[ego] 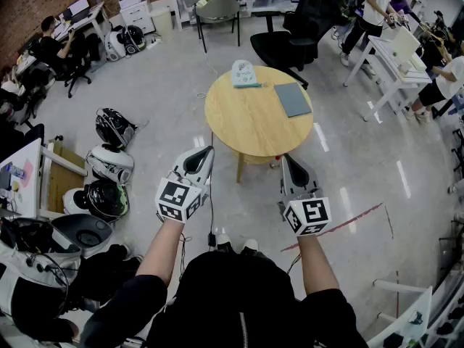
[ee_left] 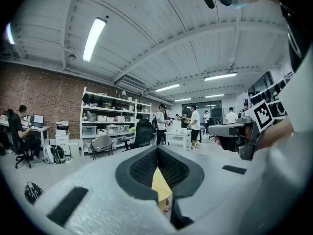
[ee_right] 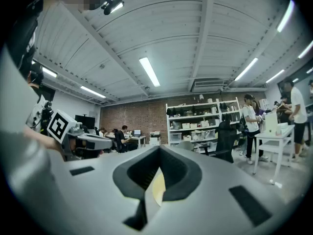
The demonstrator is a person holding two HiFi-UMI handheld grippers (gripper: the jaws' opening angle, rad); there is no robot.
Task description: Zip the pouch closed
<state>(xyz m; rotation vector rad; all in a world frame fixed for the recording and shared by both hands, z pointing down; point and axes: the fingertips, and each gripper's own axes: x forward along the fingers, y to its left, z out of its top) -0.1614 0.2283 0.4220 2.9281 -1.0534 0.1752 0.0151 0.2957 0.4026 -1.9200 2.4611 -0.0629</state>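
A round wooden table (ego: pixel 246 125) stands ahead of me in the head view. On its far side lie a flat grey-blue rectangular pouch (ego: pixel 293 98) and a smaller white and teal item (ego: pixel 244 74); no zip is discernible at this distance. My left gripper (ego: pixel 203 153) and right gripper (ego: pixel 288 162) are held side by side in the air short of the table's near edge, both pointing at it. Each is shut with nothing in it. In the left gripper view the left gripper (ee_left: pixel 157 153) shows only a sliver of table top through its seam, as does the right gripper (ee_right: pixel 159 151) in its own view.
A black office chair (ego: pixel 290 46) and a grey chair (ego: pixel 217 11) stand behind the table. Helmets and bags (ego: pixel 109 165) lie on the floor at left, beside a desk. A cable (ego: pixel 212 216) runs along the floor by my feet. People work at desks at the left and right.
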